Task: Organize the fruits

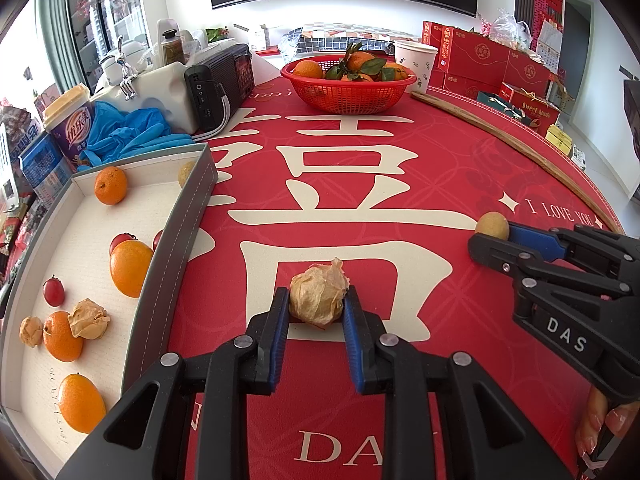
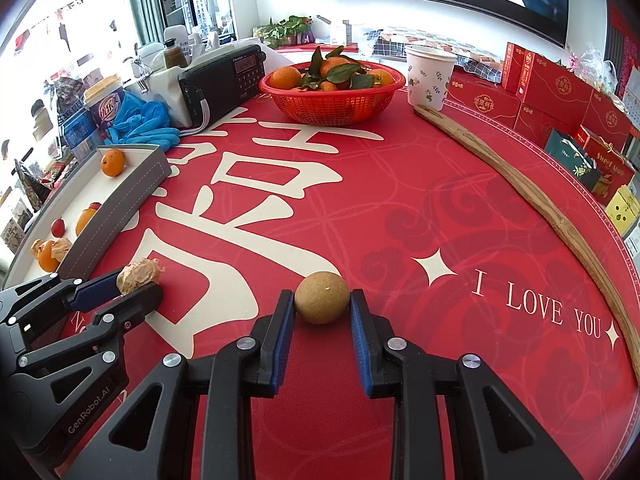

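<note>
My left gripper [image 1: 317, 300] is shut on a papery-husked fruit [image 1: 318, 294] resting on the red tablecloth; it also shows in the right wrist view [image 2: 138, 276]. My right gripper [image 2: 322, 300] is closed against a round brown longan [image 2: 322, 298], which touches both pads on the cloth; it also shows in the left wrist view [image 1: 493, 225]. A grey-walled white tray [image 1: 180, 236] at the left holds several oranges, cherry tomatoes and husked fruits.
A red basket [image 1: 348, 94] of leafy tangerines stands at the back centre. A paper cup [image 2: 428, 76], a long wooden stick [image 2: 532, 196], a black radio [image 2: 224, 80], blue gloves [image 1: 132, 136] and red gift boxes [image 2: 560, 92] ring the table.
</note>
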